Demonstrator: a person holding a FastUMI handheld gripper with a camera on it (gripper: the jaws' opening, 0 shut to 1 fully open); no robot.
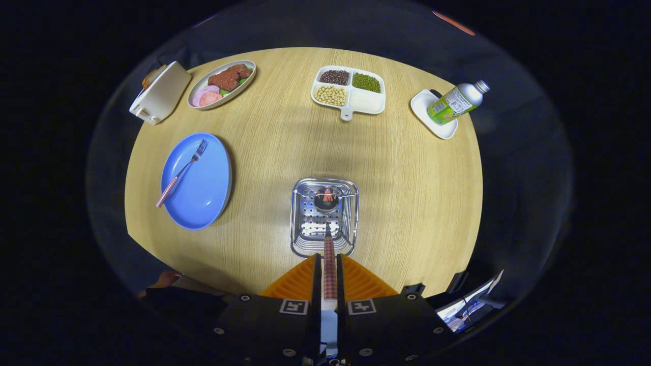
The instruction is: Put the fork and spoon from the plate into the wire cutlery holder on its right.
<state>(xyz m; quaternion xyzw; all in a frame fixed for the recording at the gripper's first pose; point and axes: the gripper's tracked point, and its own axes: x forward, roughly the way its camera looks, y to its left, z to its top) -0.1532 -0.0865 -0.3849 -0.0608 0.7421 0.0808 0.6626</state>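
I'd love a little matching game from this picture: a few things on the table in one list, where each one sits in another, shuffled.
Things:
1. spoon
2. fork
3. bottle
4. beans

Places:
A. on the blue plate
B. in the divided tray
C. pinched between the gripper fingers, bowl in the wire holder
D. lying on the small white dish

Pairs: 1-C, 2-A, 3-D, 4-B

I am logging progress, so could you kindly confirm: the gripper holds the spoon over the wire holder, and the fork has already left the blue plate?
Not quite. In the gripper view the fork lies on the blue plate, to the left of the wire holder. The rest holds: the gripper is shut on the spoon, whose bowl hangs over the holder.
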